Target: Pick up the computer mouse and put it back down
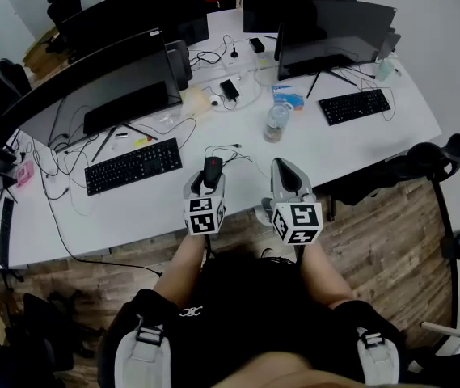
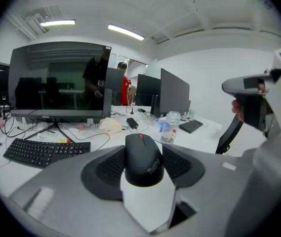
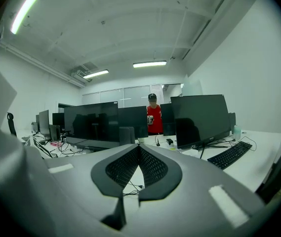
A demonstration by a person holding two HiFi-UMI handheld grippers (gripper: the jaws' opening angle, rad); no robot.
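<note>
Left jaws point(image 2: 144, 171) clenched on the black mouse point(image 2: 141, 154), pads on its two flanks. Red wheel end points away from me, body sits level. A side pinch like this keeps the mouse flat, so it can go back down on its base w/o tipping. It looks to be held clear of the white surface point(image 1: 359, 144), above the front edge, though no view shows the gap under it. By my reading the pick-up is done and the put-down is still to come.

Right jaws point(image 3: 139, 157) closed tip to tip on nothing, parked just beside the left, prob. to stay out of the way.

Beyond the jaws are a black keyboard point(image 1: 132, 166) to the left and a dark monitor point(image 1: 124, 87) behind it, w/ cables trailing between.

Only container I can make out is a clear bottle point(image 1: 276, 123), upright, ahead of the right jaws. Can't tell what's in it. A blue packet point(image 1: 288, 98) lies just behind it.
</note>
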